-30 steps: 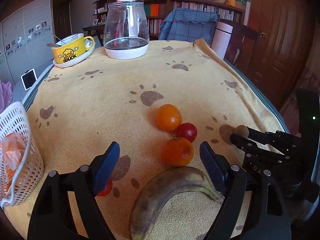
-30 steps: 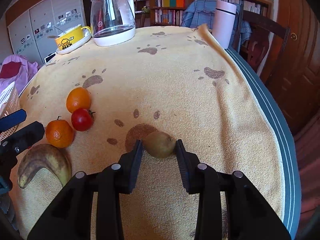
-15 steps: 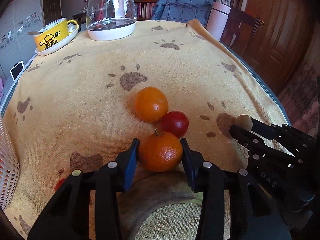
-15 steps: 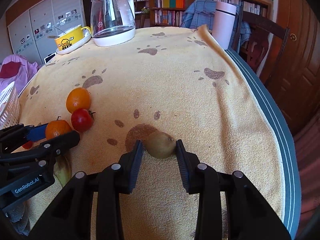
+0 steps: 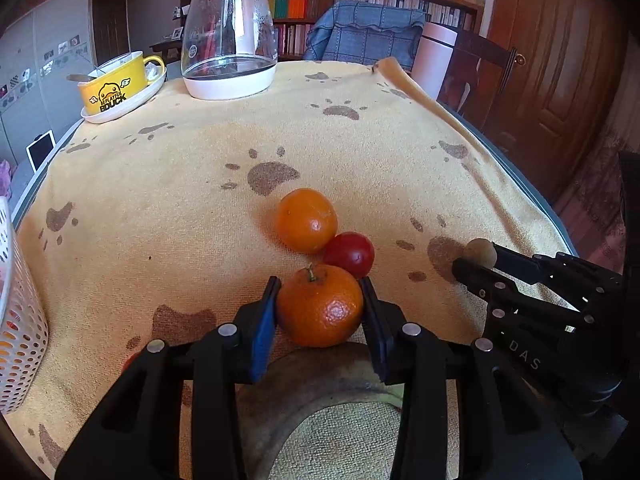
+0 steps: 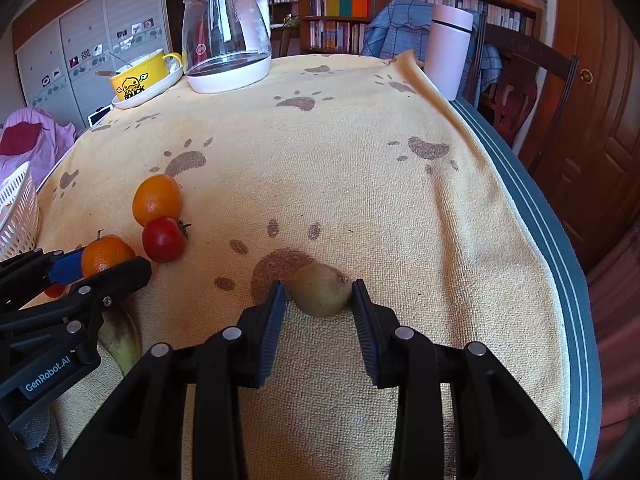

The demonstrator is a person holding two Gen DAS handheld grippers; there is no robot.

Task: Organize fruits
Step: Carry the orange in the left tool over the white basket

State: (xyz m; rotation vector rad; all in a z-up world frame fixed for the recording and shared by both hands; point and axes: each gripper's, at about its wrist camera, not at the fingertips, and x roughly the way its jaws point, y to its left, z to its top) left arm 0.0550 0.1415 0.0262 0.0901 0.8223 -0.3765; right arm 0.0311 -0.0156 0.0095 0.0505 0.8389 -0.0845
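We are at a desk (image 6: 552,264) in a living room, bookshelves and a wooden door behind it, covered by a yellow towel with brown paw prints (image 5: 160,208). At the far edge stand a glass kettle (image 5: 229,36), a yellow duck cup on a saucer (image 5: 116,84) and a pale pink tumbler (image 6: 448,48).

Our left tongs (image 5: 320,312) are closed down on the near tangerine (image 5: 320,306), both blue pads against its sides; whether it has left the towel we cannot tell. Touching it on the far side is a red tomato (image 5: 350,254), and beyond that a second tangerine (image 5: 306,220). A spotted banana (image 6: 120,340) lies under the left tongs near the front edge, and a small red fruit (image 6: 54,290) peeks out beside it.

Our right tongs (image 6: 320,300) sit narrow around the kiwi (image 6: 320,294) toward the right side of the desk; the right pad touches it, while a sliver of gap seems to remain on the left, so we cannot call the grip firm.

A white perforated basket (image 5: 20,340) at the left edge already holds something orange and red. By our reading the sorting is early: two fruits are being gripped, and at least four more wait on the towel.
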